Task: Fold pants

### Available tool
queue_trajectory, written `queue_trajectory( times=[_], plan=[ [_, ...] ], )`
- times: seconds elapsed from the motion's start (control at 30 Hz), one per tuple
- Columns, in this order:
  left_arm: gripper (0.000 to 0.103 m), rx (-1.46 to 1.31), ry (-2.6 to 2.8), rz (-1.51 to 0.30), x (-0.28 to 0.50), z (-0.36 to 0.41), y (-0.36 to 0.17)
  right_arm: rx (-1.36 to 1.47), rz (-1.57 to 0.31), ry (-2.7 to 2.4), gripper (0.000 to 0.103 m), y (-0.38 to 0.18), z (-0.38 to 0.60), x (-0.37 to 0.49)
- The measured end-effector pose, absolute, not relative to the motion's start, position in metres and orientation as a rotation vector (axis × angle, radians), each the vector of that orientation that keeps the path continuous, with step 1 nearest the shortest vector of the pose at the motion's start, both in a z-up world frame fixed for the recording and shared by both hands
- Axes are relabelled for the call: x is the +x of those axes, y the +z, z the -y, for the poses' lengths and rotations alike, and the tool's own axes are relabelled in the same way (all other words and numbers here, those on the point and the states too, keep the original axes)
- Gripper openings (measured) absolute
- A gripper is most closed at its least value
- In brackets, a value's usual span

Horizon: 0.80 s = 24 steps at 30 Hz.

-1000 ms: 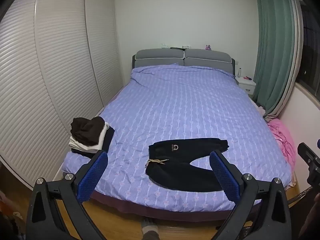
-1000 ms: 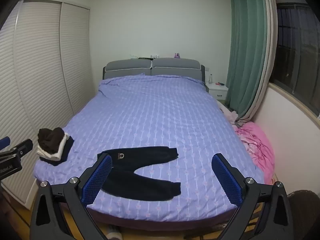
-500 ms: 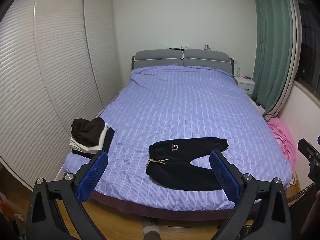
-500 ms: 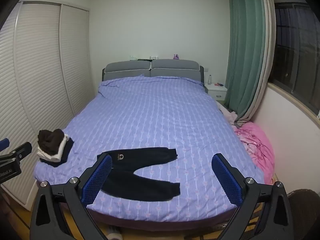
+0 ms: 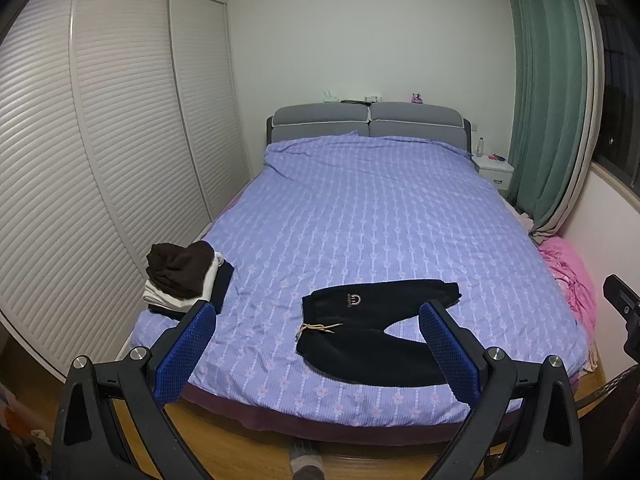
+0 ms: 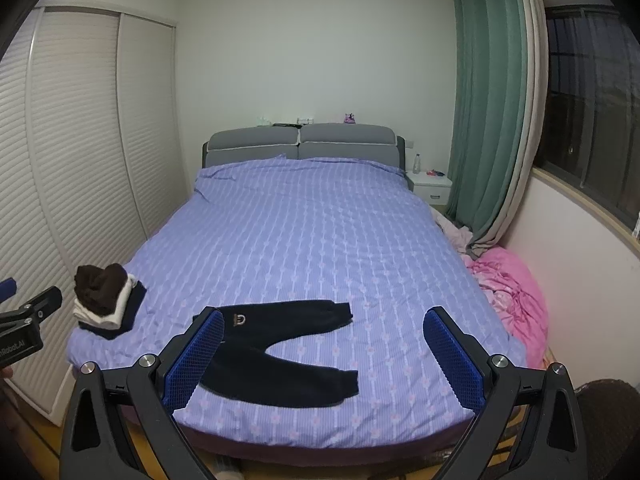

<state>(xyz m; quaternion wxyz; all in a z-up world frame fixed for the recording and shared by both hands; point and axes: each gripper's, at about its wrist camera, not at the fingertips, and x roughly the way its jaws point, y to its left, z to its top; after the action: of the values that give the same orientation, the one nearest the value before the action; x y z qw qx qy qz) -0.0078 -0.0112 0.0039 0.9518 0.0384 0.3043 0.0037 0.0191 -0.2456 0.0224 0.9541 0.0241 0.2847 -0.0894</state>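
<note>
Both claws gape empty; pants (image 5: 372, 332) lie near the bed's (image 5: 360, 220) foot edge.

left tongs (image 5: 318, 350) spread wide, right tongs (image 6: 322, 354) likewise

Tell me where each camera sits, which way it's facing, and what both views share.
Left wrist: on the left gripper, open, at the foot of the bed, facing the headboard; right gripper's edge shows.
Right wrist: on the right gripper, open, further right, same direction; left gripper's edge shows.
Shared: black pants spread flat, folded clothes pile.
</note>
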Motion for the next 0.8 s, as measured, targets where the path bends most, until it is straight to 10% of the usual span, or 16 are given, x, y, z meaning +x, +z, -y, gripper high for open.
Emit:
queue_trajectory(
  times=[0.8],
  plan=[
    [0.103,0.092,-0.053,-0.629,-0.0042,0.0138,0.0082,0.062,-0.568,-0.187,0.101,0.025,0.25,0.018]
  ],
)
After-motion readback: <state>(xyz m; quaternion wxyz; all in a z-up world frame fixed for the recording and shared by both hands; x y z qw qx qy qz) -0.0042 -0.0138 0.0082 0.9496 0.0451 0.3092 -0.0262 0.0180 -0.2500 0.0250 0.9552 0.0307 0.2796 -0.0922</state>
